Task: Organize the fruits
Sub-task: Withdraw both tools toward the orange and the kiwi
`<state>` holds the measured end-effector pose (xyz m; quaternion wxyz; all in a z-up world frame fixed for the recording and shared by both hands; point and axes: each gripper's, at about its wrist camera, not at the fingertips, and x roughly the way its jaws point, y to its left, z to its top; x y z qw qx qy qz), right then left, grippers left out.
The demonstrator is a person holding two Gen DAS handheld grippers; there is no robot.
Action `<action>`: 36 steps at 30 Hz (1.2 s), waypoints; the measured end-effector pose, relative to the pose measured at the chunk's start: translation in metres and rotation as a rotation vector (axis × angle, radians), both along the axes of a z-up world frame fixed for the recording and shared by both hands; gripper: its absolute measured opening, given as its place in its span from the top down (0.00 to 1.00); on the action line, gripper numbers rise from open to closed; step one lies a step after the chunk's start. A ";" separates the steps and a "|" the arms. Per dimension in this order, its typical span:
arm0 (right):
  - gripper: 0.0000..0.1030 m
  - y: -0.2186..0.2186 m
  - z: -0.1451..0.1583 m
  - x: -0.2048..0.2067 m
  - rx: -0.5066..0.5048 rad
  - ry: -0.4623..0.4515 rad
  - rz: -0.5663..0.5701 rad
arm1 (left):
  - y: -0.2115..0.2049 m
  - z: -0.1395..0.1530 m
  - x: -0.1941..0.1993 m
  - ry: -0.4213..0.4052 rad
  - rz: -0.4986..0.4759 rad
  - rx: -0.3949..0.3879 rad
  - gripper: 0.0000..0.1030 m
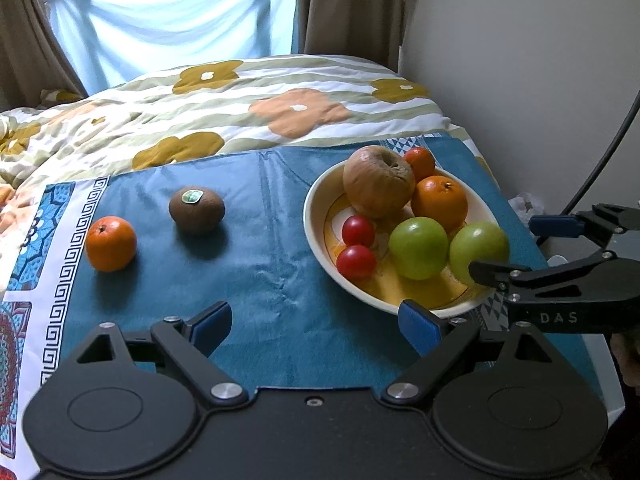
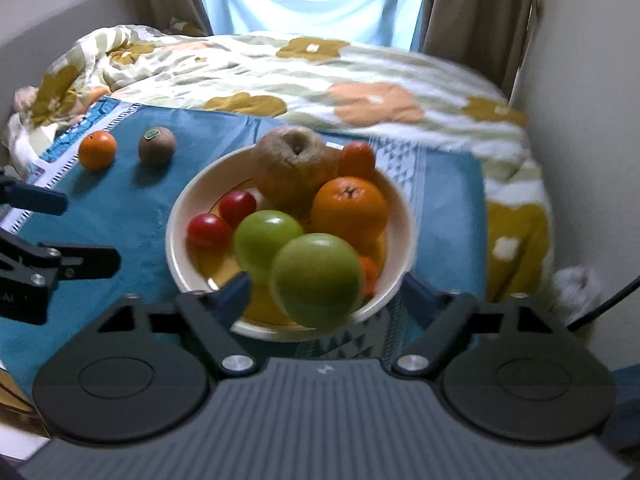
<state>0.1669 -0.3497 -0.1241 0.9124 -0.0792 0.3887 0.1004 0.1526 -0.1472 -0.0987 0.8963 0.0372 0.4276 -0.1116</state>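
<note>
A cream bowl (image 1: 316, 200) on the blue cloth holds a brown apple (image 1: 378, 182), oranges (image 1: 439, 202), two red tomatoes (image 1: 357, 230) and two green apples (image 1: 418, 247). An orange (image 1: 111, 243) and a kiwi (image 1: 196, 209) lie loose on the cloth to the left. My left gripper (image 1: 316, 326) is open and empty, low over the cloth before the bowl. My right gripper (image 2: 324, 296) is open at the bowl's (image 2: 180, 216) near rim, its fingers on either side of the near green apple (image 2: 316, 280), apart from it. The right gripper also shows in the left wrist view (image 1: 516, 246).
The blue cloth (image 1: 256, 256) lies on a bed with a floral duvet (image 1: 280, 108). A wall (image 1: 520, 60) stands at the right, curtains (image 1: 344, 4) behind. A black cable (image 1: 612, 136) hangs by the wall. The left gripper shows in the right wrist view (image 2: 60, 232).
</note>
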 end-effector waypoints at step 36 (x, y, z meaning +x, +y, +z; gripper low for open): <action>0.03 0.073 0.081 0.016 0.168 -0.040 0.013 | 0.136 0.075 -0.001 -0.142 0.173 0.035 0.06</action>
